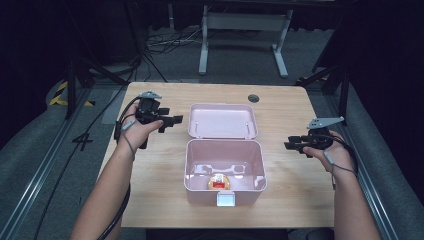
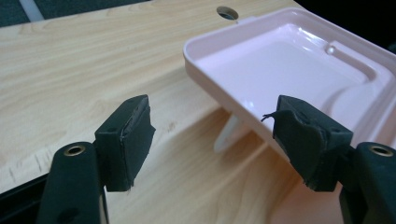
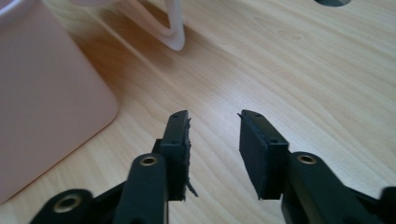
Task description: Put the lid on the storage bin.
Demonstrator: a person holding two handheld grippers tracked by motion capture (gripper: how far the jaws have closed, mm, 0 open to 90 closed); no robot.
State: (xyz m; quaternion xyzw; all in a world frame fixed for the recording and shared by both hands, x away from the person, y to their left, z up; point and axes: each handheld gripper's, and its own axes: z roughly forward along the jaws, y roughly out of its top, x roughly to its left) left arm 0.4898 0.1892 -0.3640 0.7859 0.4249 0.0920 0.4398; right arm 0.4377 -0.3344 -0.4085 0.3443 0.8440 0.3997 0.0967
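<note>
High view layout: pink box [image 1: 225, 172] at table [image 1: 150, 200] centre, lid [image 1: 222, 121] thrown back flat at its 12 o'clock.
Box contents: one round gold-and-red item [image 1: 218, 182] on the floor, near the front wall.
Left gripper [image 1: 170, 121]: at the lid's 9 o'clock, jaws wide apart, empty, aimed at the lid edge [image 2: 224, 88].
Right gripper [image 1: 291, 144]: at the box's 3 o'clock, jaws parted, empty, over bare wood [image 3: 303, 70].
Nearer tool: left, just beside the lid.
Lid long axis: 9 to 3 o'clock, parallel to the hinge.
Judged next move: the lid swings toward 6 o'clock.
Count: boxes 1; lids 1; items 1; grippers 2.
</note>
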